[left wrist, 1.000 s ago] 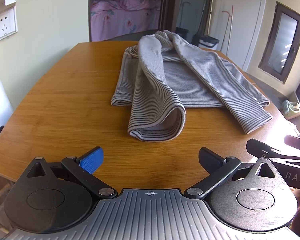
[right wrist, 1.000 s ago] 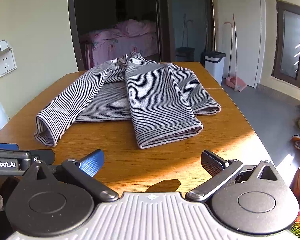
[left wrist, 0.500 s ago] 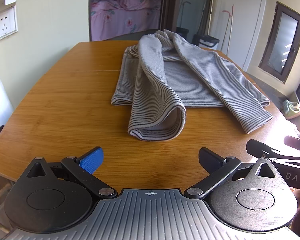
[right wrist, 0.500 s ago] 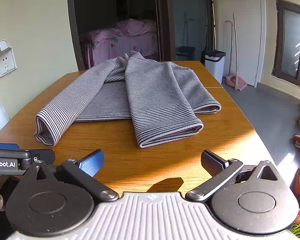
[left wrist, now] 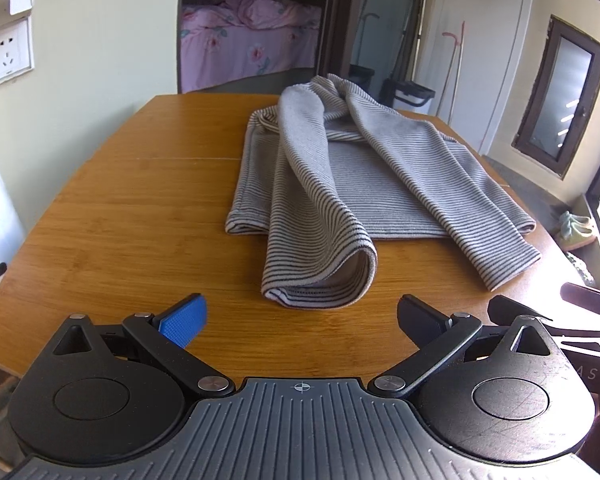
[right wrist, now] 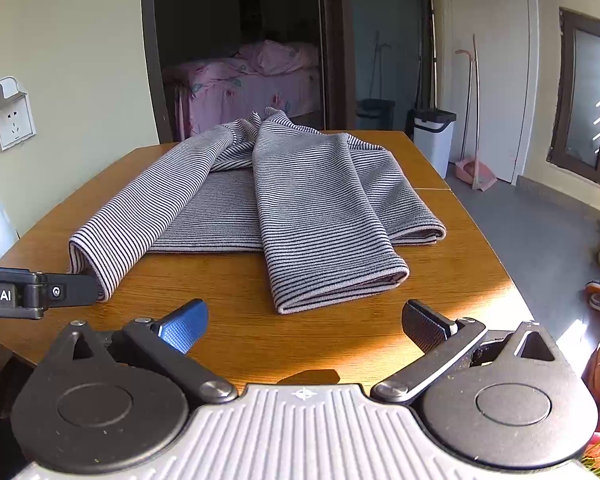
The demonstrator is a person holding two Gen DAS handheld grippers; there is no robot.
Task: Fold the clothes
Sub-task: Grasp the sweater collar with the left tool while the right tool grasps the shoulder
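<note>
Left wrist view shows the striped garment point(left wrist: 364, 184) lying on the table point(left wrist: 120, 216), both sleeves folded inward over the body; the cross fold seems left. Left hand-held gripper point(left wrist: 300, 316) and right hand-held gripper point(right wrist: 304, 320) hover spread wide, empty.

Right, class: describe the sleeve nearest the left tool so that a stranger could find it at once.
Start at the orange-brown wooden table. On it lies a grey-and-black striped knit top with both sleeves folded toward the near edge. The sleeve you want is the left one; its cuff bulges open in a loop, while the other lies flat.
</note>
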